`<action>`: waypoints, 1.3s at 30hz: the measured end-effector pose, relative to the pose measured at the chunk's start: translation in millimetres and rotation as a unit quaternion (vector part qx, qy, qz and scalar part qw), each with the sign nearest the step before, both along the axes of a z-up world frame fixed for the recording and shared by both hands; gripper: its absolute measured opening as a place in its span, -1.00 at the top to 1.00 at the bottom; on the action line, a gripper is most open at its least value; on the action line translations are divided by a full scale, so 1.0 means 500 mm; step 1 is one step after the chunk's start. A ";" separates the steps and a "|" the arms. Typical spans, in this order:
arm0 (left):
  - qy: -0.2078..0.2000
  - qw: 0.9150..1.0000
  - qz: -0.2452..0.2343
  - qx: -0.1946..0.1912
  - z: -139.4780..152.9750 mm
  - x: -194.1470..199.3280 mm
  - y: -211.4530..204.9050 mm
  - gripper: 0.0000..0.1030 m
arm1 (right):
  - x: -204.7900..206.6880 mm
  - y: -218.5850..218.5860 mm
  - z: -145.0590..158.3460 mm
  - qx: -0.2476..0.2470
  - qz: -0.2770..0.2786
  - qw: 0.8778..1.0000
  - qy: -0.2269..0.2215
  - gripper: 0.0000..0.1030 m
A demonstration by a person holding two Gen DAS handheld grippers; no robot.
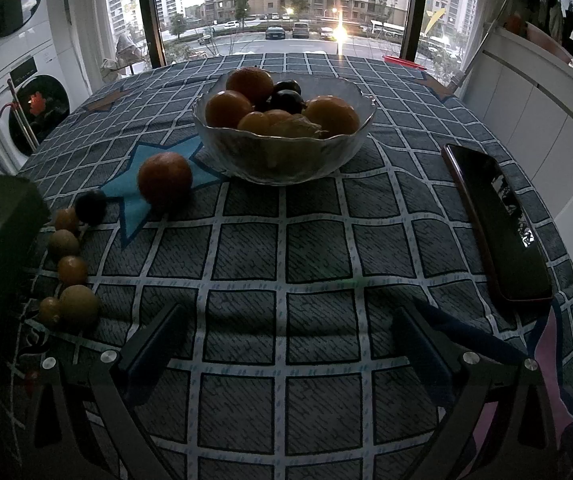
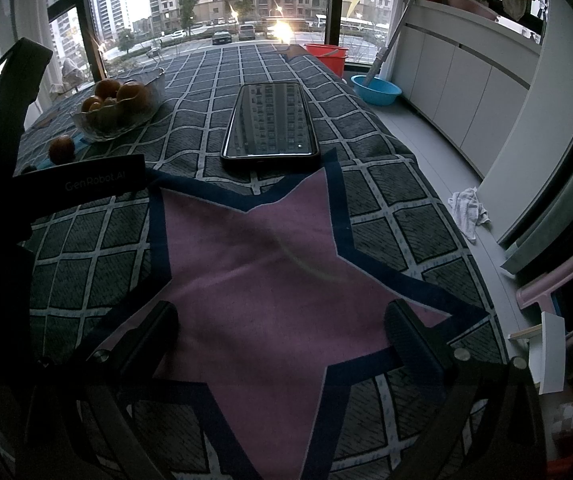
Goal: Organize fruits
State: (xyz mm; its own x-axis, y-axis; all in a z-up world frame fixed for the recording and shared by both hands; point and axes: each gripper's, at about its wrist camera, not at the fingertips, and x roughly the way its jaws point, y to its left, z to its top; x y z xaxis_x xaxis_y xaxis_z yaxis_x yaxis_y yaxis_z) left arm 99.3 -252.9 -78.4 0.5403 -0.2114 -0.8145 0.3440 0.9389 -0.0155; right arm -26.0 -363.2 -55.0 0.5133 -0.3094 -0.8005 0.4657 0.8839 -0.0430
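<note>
Nearest the left camera, the left claw [image 1: 286,344] hangs wide and holds nothing, low over the checked cloth of the worktop [image 1: 318,248]; the right claw [image 2: 282,332] is likewise spread and bare above the pink star [image 2: 270,272] printed on that cloth. Just left of the left claw a loose file of small fruits lies on the cloth: a greenish round one [image 1: 79,306] with a little orange one [image 1: 49,310] touching it, then a small orange fruit [image 1: 72,270], another greenish one [image 1: 63,243], one more small orange one [image 1: 66,219] and a dark plum [image 1: 90,207]. Beyond these a tangerine [image 1: 165,178] rests on the blue star, near the glass bowl [image 1: 284,160], which already carries oranges and dark plums. A phone [image 1: 498,224] lies apart to the right. Gathering looks partly done, with the loose fruits left to collect; the next move probably calls for swinging the left claw leftward, closing gently on one round fruit so it does not roll, then lifting it over the bowl's wavy rim
</note>
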 end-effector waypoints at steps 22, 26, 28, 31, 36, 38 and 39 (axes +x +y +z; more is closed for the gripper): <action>0.000 1.000 0.001 0.000 0.000 0.000 -0.001 -1.00 | 0.001 0.000 0.000 0.000 0.000 1.000 0.000 -0.99; 0.001 1.000 0.003 0.000 0.000 0.000 -0.002 -1.00 | 0.000 0.000 0.000 0.000 0.000 1.000 0.000 -0.99; 0.000 1.000 0.008 0.001 0.000 0.001 -0.003 -1.00 | 0.000 0.000 0.000 0.000 0.000 1.000 0.000 -0.99; 0.001 1.000 0.008 0.000 0.000 0.002 -0.001 -1.00 | 0.000 0.000 0.000 0.000 0.000 1.000 0.000 -0.99; 0.001 1.000 0.008 0.001 0.000 0.001 -0.001 -1.00 | 0.000 0.000 0.000 0.000 0.000 1.000 0.000 -0.99; 0.001 1.000 0.008 0.001 0.000 0.001 -0.001 -1.00 | 0.000 0.000 0.000 0.000 0.000 1.000 0.000 -0.99; -0.001 1.000 0.006 0.006 -0.001 -0.003 0.001 -1.00 | 0.001 0.000 0.000 0.000 0.000 1.000 0.000 -0.99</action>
